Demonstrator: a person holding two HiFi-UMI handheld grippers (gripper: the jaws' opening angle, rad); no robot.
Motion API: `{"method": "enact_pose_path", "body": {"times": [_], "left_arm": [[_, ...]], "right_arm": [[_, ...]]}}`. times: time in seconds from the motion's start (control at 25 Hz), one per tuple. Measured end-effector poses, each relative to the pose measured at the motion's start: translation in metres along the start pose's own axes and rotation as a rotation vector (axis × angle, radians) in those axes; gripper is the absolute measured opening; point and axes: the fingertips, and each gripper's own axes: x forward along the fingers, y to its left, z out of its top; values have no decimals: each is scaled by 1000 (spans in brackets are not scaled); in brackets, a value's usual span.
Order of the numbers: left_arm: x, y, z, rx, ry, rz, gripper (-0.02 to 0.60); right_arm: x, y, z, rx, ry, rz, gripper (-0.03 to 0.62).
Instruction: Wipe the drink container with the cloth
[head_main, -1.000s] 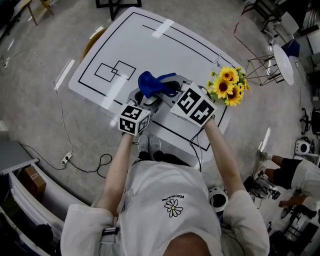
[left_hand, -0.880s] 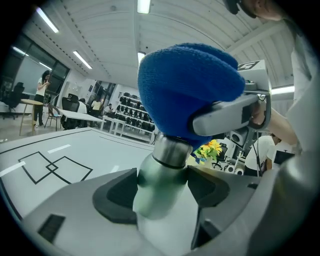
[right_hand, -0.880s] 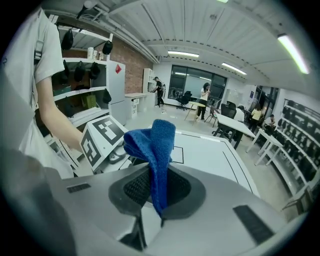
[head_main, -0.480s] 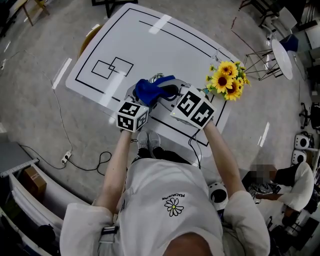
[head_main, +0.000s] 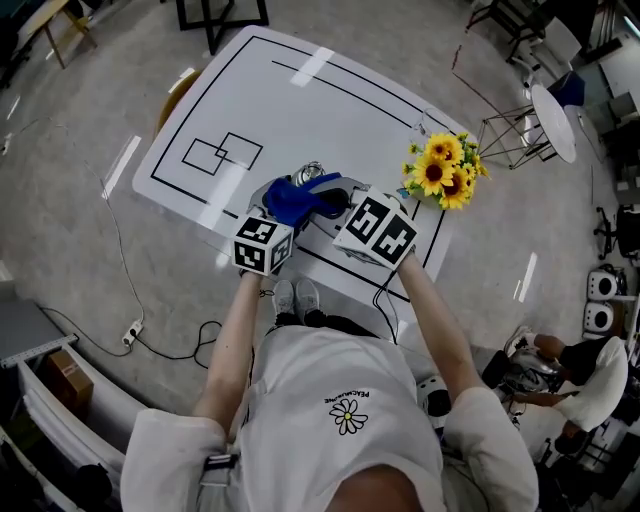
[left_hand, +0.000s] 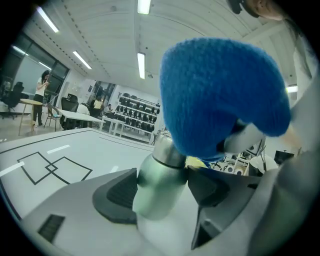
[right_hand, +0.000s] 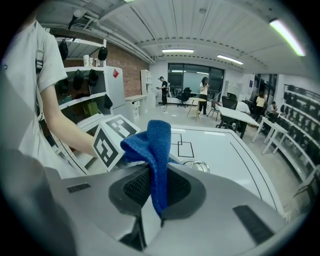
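Observation:
A metal drink bottle (left_hand: 159, 187) stands upright between the jaws of my left gripper (left_hand: 161, 192), whose pads press on its sides. A blue cloth (left_hand: 220, 95) lies over the bottle's top and hides the cap. In the right gripper view the cloth (right_hand: 157, 155) hangs pinched between the jaws of my right gripper (right_hand: 156, 189), which is shut on it just above the bottle's rim (right_hand: 196, 166). From the head view, both marker cubes sit at the near edge of the white table (head_main: 330, 110), with the cloth (head_main: 298, 198) bunched between them.
A bunch of sunflowers (head_main: 440, 170) stands at the table's right edge, close to my right arm. Two overlapping black squares (head_main: 222, 155) are drawn on the table's left half. A power strip and cable (head_main: 135, 325) lie on the floor at the left.
My right gripper has shifted slightly, bringing the cloth lower over the bottle and nearer my left gripper. The left gripper and bottle have stayed in place.

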Motion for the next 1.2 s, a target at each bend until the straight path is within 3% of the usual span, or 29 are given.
{"method": "enact_pose_path", "body": {"times": [0.2, 0.36, 0.52, 0.76, 0.96, 1.2], "left_arm": [[-6, -3, 19, 59, -4, 21, 296], [-29, -13, 78, 146, -105, 62, 301], [-63, -31, 149, 241, -230, 117, 300], [-116, -66, 213, 421, -356, 257, 168], [-142, -91, 214, 542, -400, 366, 23], [-146, -89, 181, 451, -397, 396, -3]], "right_arm": [[-37, -23, 49, 15, -161, -81, 41], [-87, -42, 95, 16, -350, -202, 41], [-135, -51, 115, 43, -539, -341, 41], [-178, -38, 108, 65, -732, -501, 41], [-184, -22, 78, 161, -810, -573, 41], [-164, -10, 35, 253, -794, -584, 41]]}}
